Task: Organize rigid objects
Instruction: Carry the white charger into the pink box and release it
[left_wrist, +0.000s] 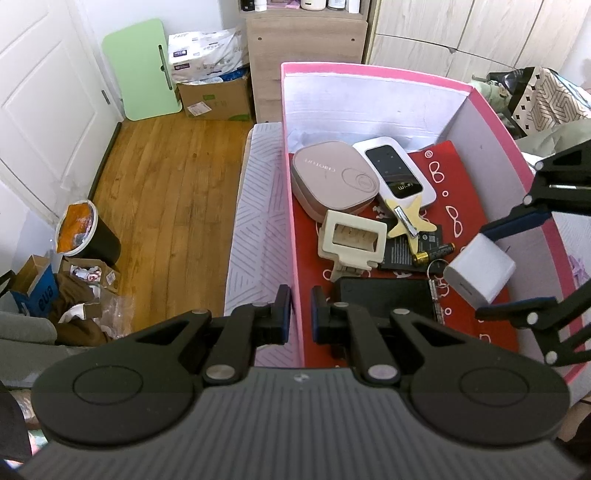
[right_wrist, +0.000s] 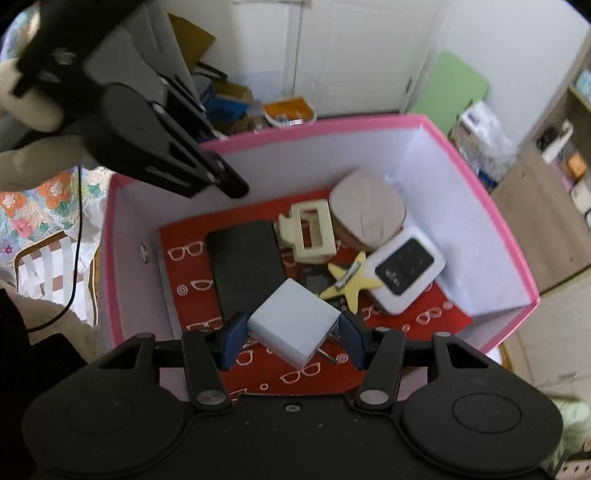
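The right gripper (right_wrist: 291, 341) grasps the white charger (right_wrist: 293, 325) above the pink box (right_wrist: 491, 236); its prongs are half hidden. The left gripper (left_wrist: 300, 308) pinches the box wall; a battery (left_wrist: 434, 253) lies partly buried ahead.

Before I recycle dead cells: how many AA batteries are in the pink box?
1. A single black-and-gold battery lies on the dark flat pack beside the yellow star clip, mid-box. More may hide under the other items.
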